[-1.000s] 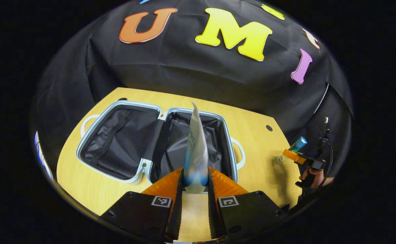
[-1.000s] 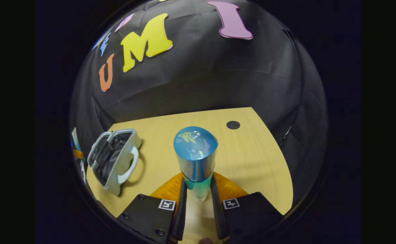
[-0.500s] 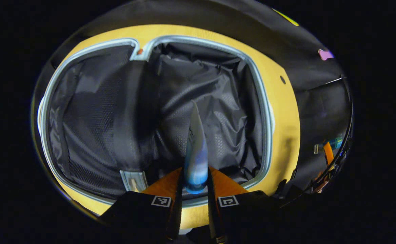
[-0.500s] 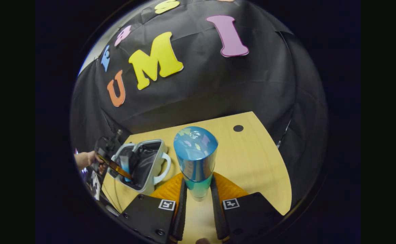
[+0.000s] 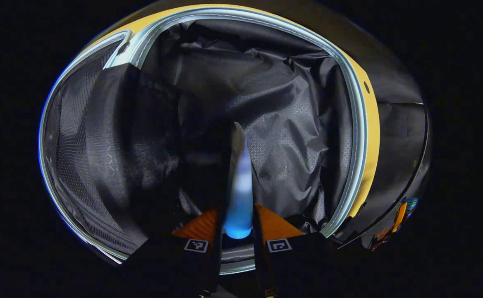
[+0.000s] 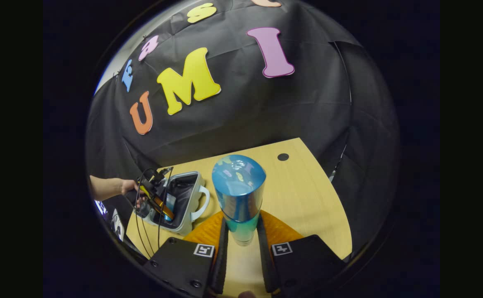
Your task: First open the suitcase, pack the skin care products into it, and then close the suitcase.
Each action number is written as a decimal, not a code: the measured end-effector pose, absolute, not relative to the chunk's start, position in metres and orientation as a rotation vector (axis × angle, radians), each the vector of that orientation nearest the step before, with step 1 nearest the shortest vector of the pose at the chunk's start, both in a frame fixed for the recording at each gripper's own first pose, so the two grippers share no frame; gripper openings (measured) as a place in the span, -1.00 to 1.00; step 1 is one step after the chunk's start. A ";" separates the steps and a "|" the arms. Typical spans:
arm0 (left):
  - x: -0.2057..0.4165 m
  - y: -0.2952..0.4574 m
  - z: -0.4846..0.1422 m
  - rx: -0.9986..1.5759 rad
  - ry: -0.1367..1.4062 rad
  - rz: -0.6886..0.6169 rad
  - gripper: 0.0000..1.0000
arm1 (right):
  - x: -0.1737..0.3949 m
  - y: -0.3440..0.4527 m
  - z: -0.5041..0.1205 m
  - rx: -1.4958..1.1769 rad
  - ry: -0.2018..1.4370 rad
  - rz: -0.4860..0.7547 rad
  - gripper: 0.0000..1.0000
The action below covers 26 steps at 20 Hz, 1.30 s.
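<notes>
wooden tabletop (image 6: 307,194) pale yellow, w/ small dark round hole (image 6: 283,157) nr far right corner. black cloth wall (image 6: 307,103) hung behind table, creased.

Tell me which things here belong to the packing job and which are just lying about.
Part of the job:
- open pale blue hard-shell suitcase with black lining
- white and blue squeeze tube, clamped in the left gripper inside the suitcase
- shiny blue capped cylindrical bottle, clamped in the right gripper

Just there:
- light wooden table
- black cables by the person's hand
</notes>
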<state>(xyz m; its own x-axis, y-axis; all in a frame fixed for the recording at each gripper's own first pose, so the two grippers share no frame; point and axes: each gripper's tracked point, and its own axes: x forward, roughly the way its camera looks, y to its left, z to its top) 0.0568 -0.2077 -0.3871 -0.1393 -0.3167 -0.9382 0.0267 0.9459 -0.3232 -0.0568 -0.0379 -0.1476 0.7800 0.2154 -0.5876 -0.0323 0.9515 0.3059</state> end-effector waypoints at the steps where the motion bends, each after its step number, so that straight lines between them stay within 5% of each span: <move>1: 0.057 -0.208 -0.387 -0.217 1.686 -0.304 -0.20 | -0.057 -0.038 -0.147 0.290 0.665 0.137 -0.34; 6: 0.057 -0.211 -0.378 -0.245 1.641 -0.300 -0.05 | -0.057 -0.031 -0.141 0.274 0.656 0.163 -0.34; 9: 0.058 -0.204 -0.364 -0.234 1.577 -0.286 0.60 | -0.055 -0.014 -0.137 0.256 0.655 0.218 -0.33; 10: 0.059 -0.205 -0.356 -0.244 1.534 -0.279 0.19 | -0.051 -0.005 -0.136 0.247 0.654 0.245 -0.37; 11: 0.059 -0.208 -0.345 -0.271 1.483 -0.283 0.67 | -0.048 0.008 -0.133 0.239 0.654 0.280 -0.33; 12: 0.058 -0.212 -0.330 -0.303 1.423 -0.293 0.46 | -0.045 0.023 -0.130 0.230 0.653 0.321 -0.34; 14: 0.054 -0.211 -0.295 -0.335 1.262 -0.303 0.55 | -0.037 0.060 -0.126 0.217 0.665 0.419 -0.37; 15: 0.048 -0.211 -0.284 -0.345 1.187 -0.306 0.80 | -0.033 0.083 -0.124 0.221 0.679 0.469 -0.37; 16: 0.041 -0.209 -0.277 -0.348 1.128 -0.308 0.58 | -0.028 0.105 -0.126 0.224 0.701 0.520 -0.33; 17: 0.027 -0.211 -0.258 -0.342 1.059 -0.293 0.56 | -0.024 0.128 -0.132 0.211 0.735 0.568 -0.36; 18: 0.015 -0.210 -0.250 -0.347 1.002 -0.280 0.89 | -0.019 0.148 -0.140 0.181 0.767 0.607 -0.34; 21: -0.021 -0.195 -0.234 -0.344 0.871 -0.192 0.91 | -0.010 0.201 -0.163 0.128 0.868 0.700 -0.33; 26: -0.093 -0.179 -0.230 -0.413 0.818 -0.100 0.91 | 0.004 0.269 -0.228 0.188 1.165 0.686 -0.34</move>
<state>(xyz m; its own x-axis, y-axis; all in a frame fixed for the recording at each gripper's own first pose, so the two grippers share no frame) -0.0932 -0.1790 -0.2304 0.6835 -0.2439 -0.6880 -0.0709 0.9159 -0.3952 0.0041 0.2691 -0.2277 0.2197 0.5856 -0.7802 -0.3988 0.7838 0.4760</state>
